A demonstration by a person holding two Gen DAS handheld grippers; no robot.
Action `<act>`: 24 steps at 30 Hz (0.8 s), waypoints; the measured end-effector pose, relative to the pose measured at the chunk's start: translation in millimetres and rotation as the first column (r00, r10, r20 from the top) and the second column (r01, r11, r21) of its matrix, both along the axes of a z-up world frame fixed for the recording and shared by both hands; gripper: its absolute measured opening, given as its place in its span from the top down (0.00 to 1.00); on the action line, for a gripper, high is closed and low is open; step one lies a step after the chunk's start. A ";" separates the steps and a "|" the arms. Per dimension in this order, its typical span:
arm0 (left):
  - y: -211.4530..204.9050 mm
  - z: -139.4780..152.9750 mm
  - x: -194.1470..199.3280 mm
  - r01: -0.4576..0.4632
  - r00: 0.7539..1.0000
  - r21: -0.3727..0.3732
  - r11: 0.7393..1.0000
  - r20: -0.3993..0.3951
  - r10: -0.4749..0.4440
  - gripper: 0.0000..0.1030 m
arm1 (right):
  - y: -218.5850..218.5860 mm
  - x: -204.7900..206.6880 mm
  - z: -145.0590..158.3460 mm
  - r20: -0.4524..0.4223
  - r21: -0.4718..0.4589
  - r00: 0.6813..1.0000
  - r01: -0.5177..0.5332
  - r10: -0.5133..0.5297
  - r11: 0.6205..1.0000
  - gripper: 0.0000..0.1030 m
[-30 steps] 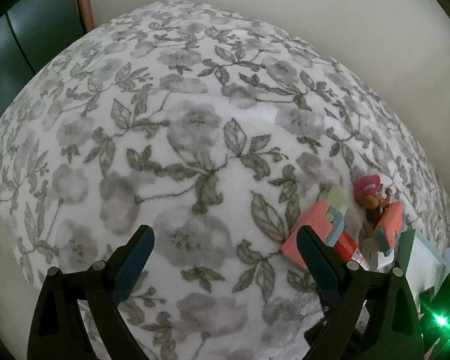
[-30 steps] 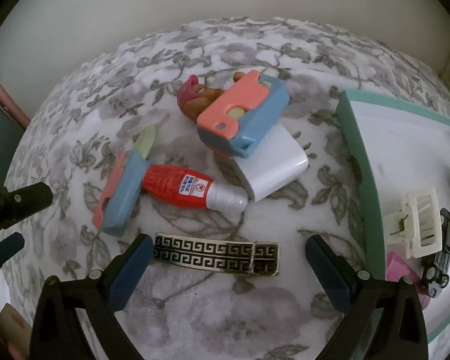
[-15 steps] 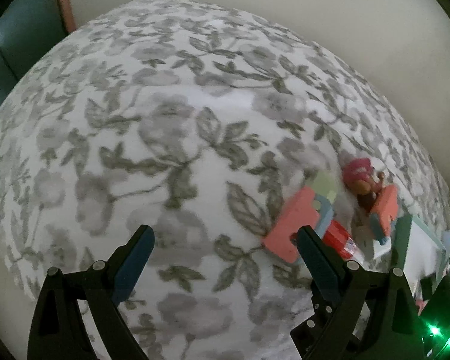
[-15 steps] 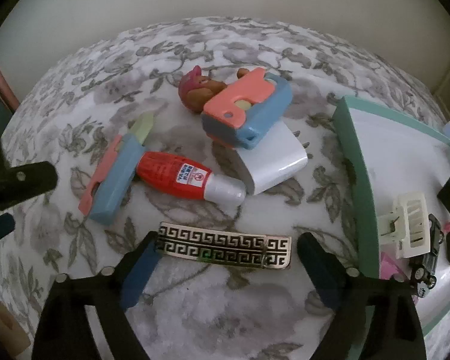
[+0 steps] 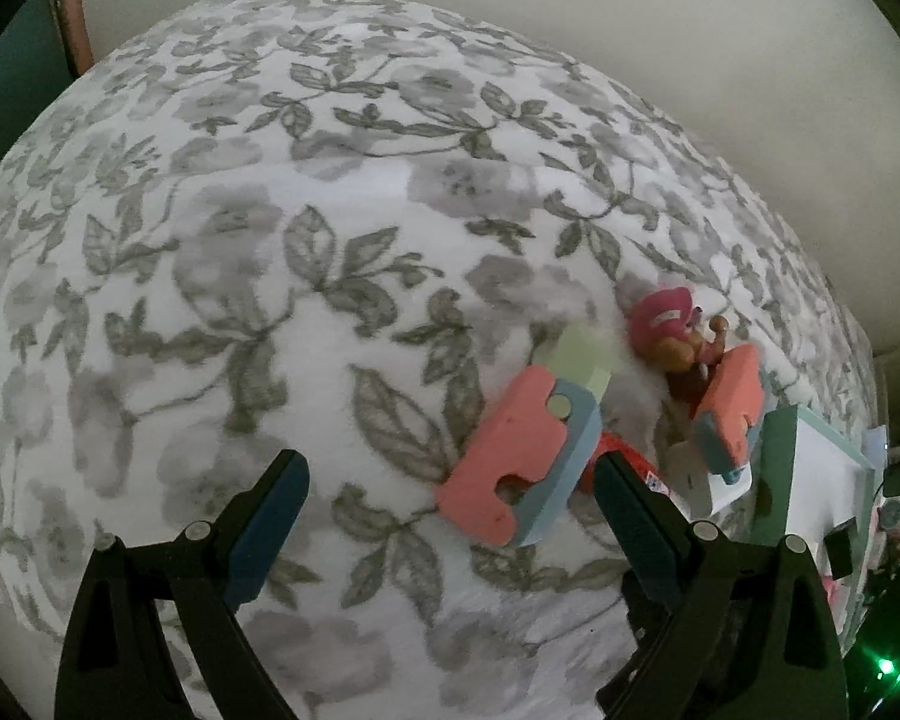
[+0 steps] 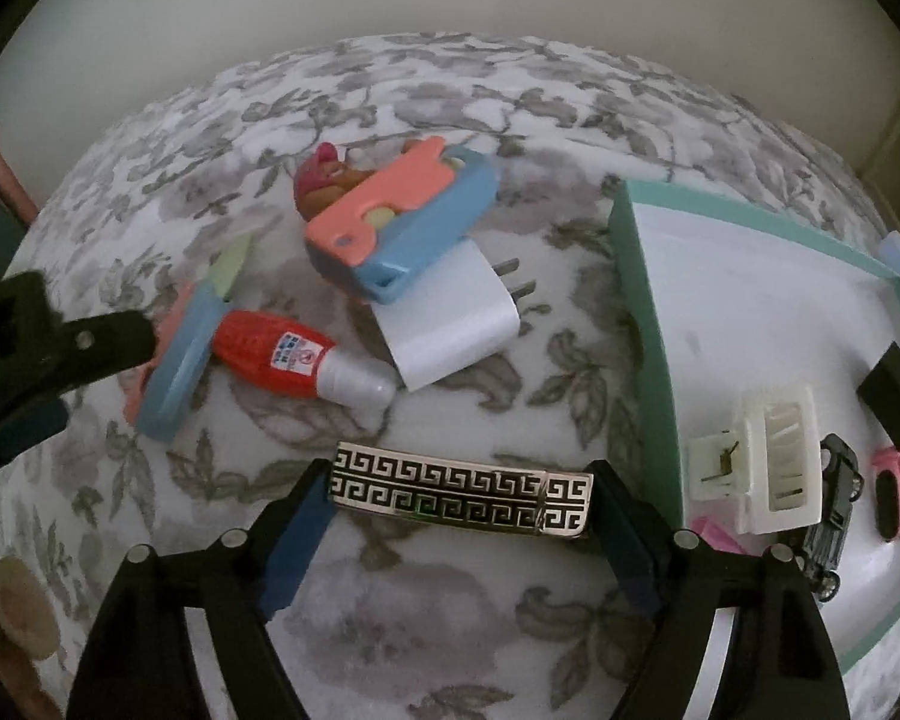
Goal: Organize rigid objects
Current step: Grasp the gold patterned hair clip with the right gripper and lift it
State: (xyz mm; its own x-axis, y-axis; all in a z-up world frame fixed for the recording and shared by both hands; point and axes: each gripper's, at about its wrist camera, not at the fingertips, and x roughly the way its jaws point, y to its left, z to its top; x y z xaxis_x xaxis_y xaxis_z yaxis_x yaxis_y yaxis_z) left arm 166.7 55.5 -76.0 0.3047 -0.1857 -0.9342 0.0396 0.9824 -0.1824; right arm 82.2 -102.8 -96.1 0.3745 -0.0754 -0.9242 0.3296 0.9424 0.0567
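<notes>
On the floral cloth (image 6: pixel 450 630), the right gripper (image 6: pixel 459 504) is closing its jaws around a patterned gold bar (image 6: pixel 459 495); the left gripper (image 5: pixel 450 516) gapes empty. The tray (image 6: pixel 642 324) holds several pieces; five lie loose.

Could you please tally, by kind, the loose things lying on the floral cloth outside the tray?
Pink-and-blue toys: 2
Red bottle: 1
White charger: 1
Patterned gold bar: 1
Pink-hatted figurine: 1
Total: 6
</notes>
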 end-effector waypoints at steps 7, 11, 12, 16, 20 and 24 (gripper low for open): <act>-9.5 -9.1 5.1 0.016 1.000 -0.011 1.000 -0.018 -0.016 0.07 | -1.5 -0.4 0.6 -0.004 0.007 1.000 -0.013 0.013 1.000 0.18; -9.2 -11.7 9.6 0.003 1.000 -0.052 0.999 -0.013 -0.004 0.07 | -2.0 0.6 0.4 -0.004 0.013 1.000 -0.014 0.014 1.000 0.18; -9.2 -12.3 10.4 0.004 1.000 -0.058 0.998 -0.014 -0.005 0.09 | -2.5 1.3 0.3 -0.005 0.015 1.000 -0.015 0.015 1.000 0.18; -12.0 -13.9 12.3 0.014 1.000 -0.069 0.998 -0.023 -0.016 0.23 | -3.8 2.8 0.3 -0.004 0.020 1.000 -0.013 0.013 1.000 0.18; -17.5 -12.2 13.7 0.038 0.999 -0.119 0.992 -0.022 -0.041 0.44 | -3.5 3.0 0.2 -0.006 0.020 1.000 -0.014 0.014 1.000 0.18; -19.6 -11.6 12.3 0.052 0.998 -0.152 0.987 -0.024 -0.056 0.56 | -2.7 2.9 0.4 -0.007 0.016 1.000 -0.019 0.019 1.000 0.18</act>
